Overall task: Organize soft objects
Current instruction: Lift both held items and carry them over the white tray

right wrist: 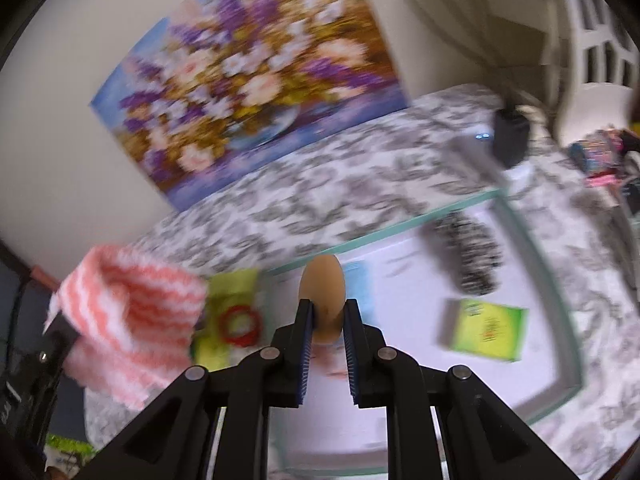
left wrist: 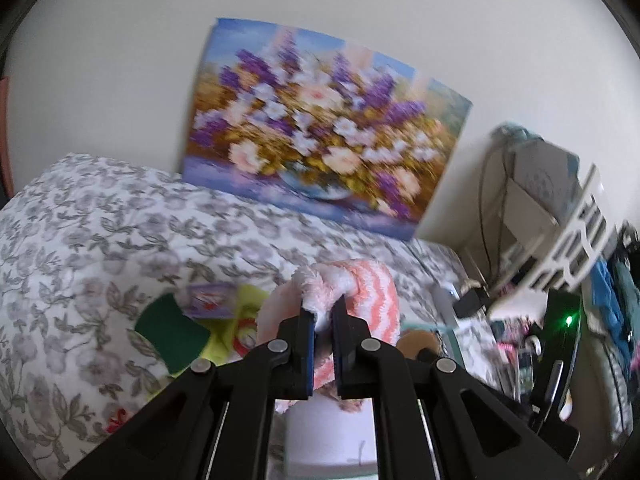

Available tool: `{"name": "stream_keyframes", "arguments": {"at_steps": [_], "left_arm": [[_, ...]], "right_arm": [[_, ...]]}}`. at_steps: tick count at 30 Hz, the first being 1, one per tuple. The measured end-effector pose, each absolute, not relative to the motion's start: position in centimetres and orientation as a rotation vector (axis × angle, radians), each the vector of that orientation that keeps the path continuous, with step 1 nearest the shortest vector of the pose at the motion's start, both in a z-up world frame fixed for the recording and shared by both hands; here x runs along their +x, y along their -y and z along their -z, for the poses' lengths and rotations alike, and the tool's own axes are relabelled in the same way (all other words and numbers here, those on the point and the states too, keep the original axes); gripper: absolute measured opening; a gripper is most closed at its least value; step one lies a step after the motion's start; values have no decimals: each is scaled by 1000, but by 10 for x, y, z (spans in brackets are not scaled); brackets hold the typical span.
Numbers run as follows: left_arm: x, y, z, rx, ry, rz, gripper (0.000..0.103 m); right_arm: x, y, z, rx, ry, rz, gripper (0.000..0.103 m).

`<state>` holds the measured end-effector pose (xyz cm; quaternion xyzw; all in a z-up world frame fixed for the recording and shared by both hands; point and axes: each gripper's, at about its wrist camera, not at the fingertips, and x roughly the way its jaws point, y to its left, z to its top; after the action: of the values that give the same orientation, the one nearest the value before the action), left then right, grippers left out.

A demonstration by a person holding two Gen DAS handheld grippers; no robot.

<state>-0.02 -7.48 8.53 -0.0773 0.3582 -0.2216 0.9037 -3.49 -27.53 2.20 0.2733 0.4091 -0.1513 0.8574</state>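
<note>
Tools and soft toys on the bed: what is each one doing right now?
Left tool: shut on the pink striped cloth, lifted off the bed.
Right tool: shut on the tan egg shape, held up.
Speckled roll: lying inside the tray.
Green box: lying flat in the tray.
Flower painting: leaning on the wall.

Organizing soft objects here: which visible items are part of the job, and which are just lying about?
In the job:
pink-and-white fuzzy cloth, held by left tool
tan sponge, held by right tool
tray

Lying about:
flower painting
green box
</note>
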Motion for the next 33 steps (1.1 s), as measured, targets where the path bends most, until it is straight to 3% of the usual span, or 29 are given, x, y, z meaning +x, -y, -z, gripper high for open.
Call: {"name": "stream_keyframes", "arguments": {"at_steps": [15, 33], "left_arm": [[-26, 142, -60, -34, -852, 606, 7], [1, 153, 44, 54, -1216, 521, 7]], "right_arm": [[-91, 364, -18, 557, -826, 647, 16], [-109, 398, 61, 760, -1054, 688, 16]]}}
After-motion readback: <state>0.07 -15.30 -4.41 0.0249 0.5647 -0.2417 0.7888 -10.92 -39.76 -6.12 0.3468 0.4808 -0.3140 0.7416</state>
